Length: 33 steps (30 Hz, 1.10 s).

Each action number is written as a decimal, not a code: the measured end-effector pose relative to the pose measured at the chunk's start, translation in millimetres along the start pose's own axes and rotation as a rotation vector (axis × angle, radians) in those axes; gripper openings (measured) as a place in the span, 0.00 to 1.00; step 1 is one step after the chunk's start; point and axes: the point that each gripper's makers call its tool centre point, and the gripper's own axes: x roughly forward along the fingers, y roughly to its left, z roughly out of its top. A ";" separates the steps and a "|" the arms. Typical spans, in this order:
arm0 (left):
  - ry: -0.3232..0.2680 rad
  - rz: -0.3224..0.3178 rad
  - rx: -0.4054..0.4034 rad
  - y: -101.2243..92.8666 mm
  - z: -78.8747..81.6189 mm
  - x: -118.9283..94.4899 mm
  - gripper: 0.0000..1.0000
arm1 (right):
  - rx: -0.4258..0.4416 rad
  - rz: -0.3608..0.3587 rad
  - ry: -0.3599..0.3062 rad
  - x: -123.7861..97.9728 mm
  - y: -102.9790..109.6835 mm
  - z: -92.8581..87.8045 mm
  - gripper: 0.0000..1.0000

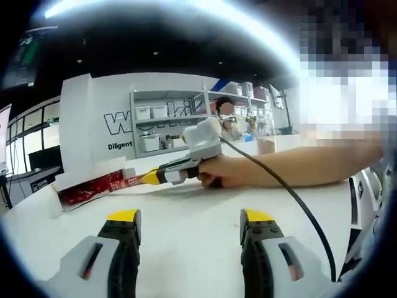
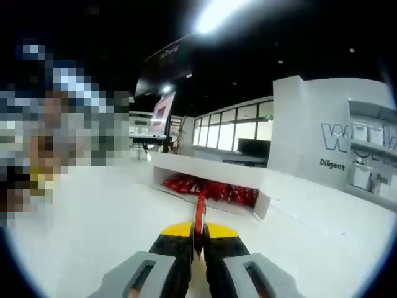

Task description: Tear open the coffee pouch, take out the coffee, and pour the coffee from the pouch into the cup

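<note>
the right gripper [image 2: 199, 234] is clamped on a red coffee pouch [image 2: 200, 214] just before the white box [image 2: 214, 176] of red pouches on the tabletop [image 1: 205, 214]; the left gripper [image 1: 190, 218] hangs spread, holding nothing

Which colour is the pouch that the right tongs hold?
Red. The pouch shows best in the right gripper view, pinched between the right tongs.
</note>
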 end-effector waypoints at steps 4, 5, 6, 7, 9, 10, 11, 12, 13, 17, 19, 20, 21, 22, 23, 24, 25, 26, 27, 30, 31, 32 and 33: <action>0.001 -0.005 0.002 -0.4 0.0 0.5 0.66 | 0.007 0.003 0.006 -2.4 1.3 -1.5 0.07; 0.002 -0.005 0.002 -0.5 -0.1 0.6 0.67 | 0.010 0.009 0.012 -3.3 2.6 -2.7 0.07; 0.004 -0.006 0.003 -0.7 -0.4 0.7 0.66 | 0.012 0.010 0.014 -4.0 3.2 -3.3 0.07; 0.004 -0.008 0.005 -1.2 -0.3 0.8 0.66 | 0.009 0.011 0.014 -5.8 4.2 -3.4 0.07; 0.003 -0.010 0.007 -1.7 -0.1 0.5 0.66 | 0.010 0.015 0.005 -7.3 4.8 -1.8 0.07; 0.003 -0.011 0.008 -2.0 0.0 0.4 0.66 | 0.012 0.016 0.005 -7.6 5.0 -1.9 0.07; 0.003 -0.011 0.008 -2.2 0.0 0.4 0.67 | 0.013 0.013 0.003 -8.3 4.6 -1.4 0.07; 0.003 -0.011 0.008 -2.2 -0.1 0.3 0.67 | 0.014 0.010 0.000 -9.0 4.2 -1.1 0.07; 0.003 -0.012 0.006 -2.7 0.0 0.2 0.67 | 0.016 0.011 -0.001 -10.2 4.4 -1.0 0.07; -0.001 -0.013 0.006 -4.0 0.6 -0.6 0.67 | 0.015 0.013 0.002 -12.9 6.2 -2.0 0.07; -0.001 -0.011 0.013 -4.7 0.7 -1.0 0.67 | 0.011 0.015 0.001 -14.6 7.6 -1.8 0.07; 0.000 -0.010 0.015 -5.0 0.6 -1.1 0.67 | 0.011 0.017 0.000 -15.9 8.8 -1.9 0.07; 0.000 -0.010 0.017 -5.3 0.5 -1.1 0.67 | 0.010 0.015 -0.002 -16.6 8.6 -1.4 0.07; 0.001 -0.010 0.020 -5.4 0.4 -1.0 0.67 | 0.011 0.012 -0.003 -17.2 8.2 -1.2 0.07; 0.002 -0.010 0.021 -5.5 0.2 -1.0 0.67 | 0.011 0.012 -0.004 -18.0 8.5 -1.3 0.07; 0.003 -0.010 0.021 -5.6 0.1 -1.0 0.67 | 0.010 0.012 -0.003 -18.5 9.1 -1.3 0.07; 0.002 -0.011 0.021 -5.7 0.2 -1.0 0.67 | 0.005 0.014 -0.001 -19.0 10.1 -1.9 0.07; 0.002 -0.012 0.020 -5.8 0.2 -1.1 0.67 | -0.001 0.014 -0.001 -19.2 10.3 -1.9 0.07; 0.002 -0.012 0.020 -5.5 0.3 -1.1 0.67 | -0.002 0.012 -0.002 -19.3 10.1 -1.6 0.07; -0.003 -0.012 0.013 -4.8 1.2 -1.3 0.67 | 0.001 0.011 -0.006 -19.4 10.0 -0.6 0.07; -0.003 -0.013 0.013 -4.4 1.2 -1.2 0.67 | 0.002 0.010 -0.007 -19.5 10.0 -0.5 0.07; -0.002 -0.013 0.016 -4.6 1.1 -1.2 0.67 | 0.004 0.010 -0.007 -19.7 10.1 -0.6 0.07; -0.002 -0.014 0.018 -5.0 1.0 -1.1 0.67 | 0.006 0.011 -0.006 -20.0 10.5 -0.8 0.07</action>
